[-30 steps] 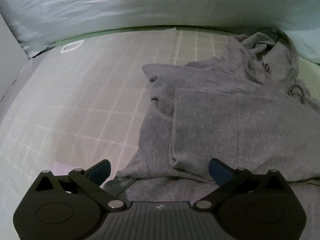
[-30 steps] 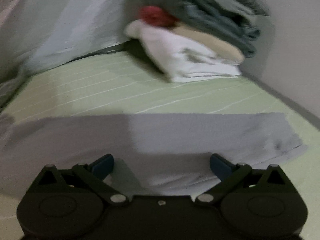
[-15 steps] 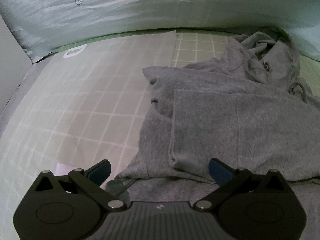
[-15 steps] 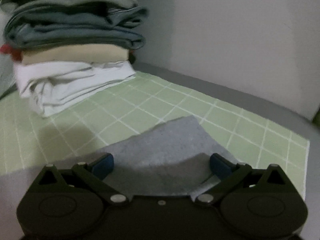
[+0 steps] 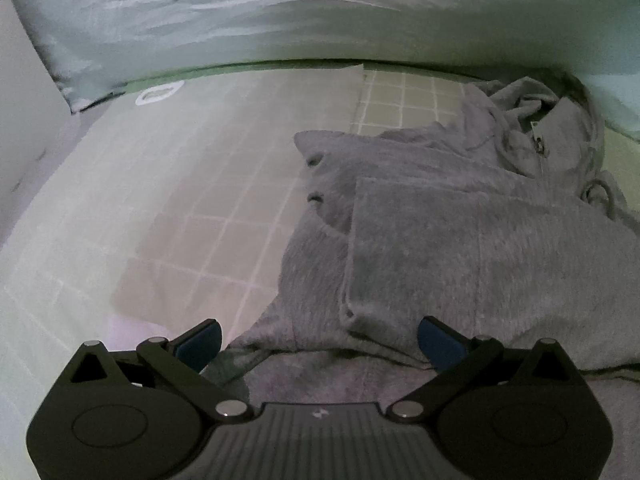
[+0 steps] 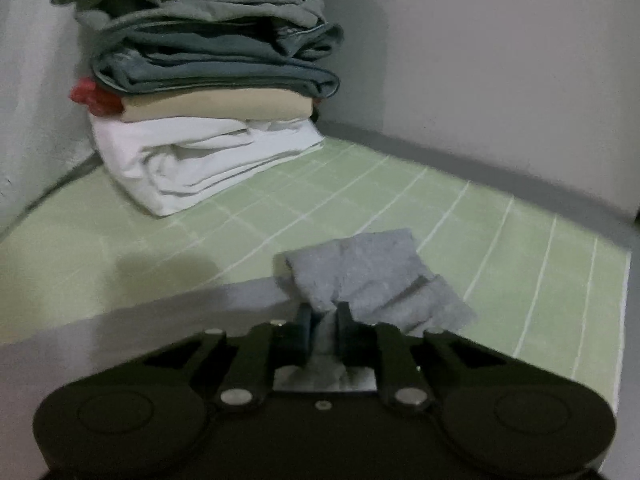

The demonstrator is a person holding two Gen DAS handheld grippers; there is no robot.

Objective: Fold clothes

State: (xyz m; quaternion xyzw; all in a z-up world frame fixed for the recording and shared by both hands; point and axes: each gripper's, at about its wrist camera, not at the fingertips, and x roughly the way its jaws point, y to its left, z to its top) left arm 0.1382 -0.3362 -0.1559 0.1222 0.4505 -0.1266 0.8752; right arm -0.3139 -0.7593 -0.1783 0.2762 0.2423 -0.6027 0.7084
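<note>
A grey zip hoodie (image 5: 460, 248) lies on the bed, one side folded over its front and the hood bunched at the far right. My left gripper (image 5: 320, 340) hovers open over the hoodie's near edge, with nothing pinched between its blue pads. In the right wrist view, the right gripper (image 6: 323, 316) has its jaws closing on the end of the grey sleeve (image 6: 372, 268). The fabric bunches between the pads, and the cuff flares out beyond them on the green sheet.
A stack of folded clothes (image 6: 208, 92) stands in the corner against the wall (image 6: 500, 60), beyond the sleeve. The checked green sheet (image 5: 180, 200) covers the bed. A pale quilt with carrot prints (image 5: 280, 20) runs along the far side.
The right gripper's jaws went from wide apart to pinched on the sleeve end, which now bunches up. Its view swung round onto the stack in the corner. The left gripper held still.
</note>
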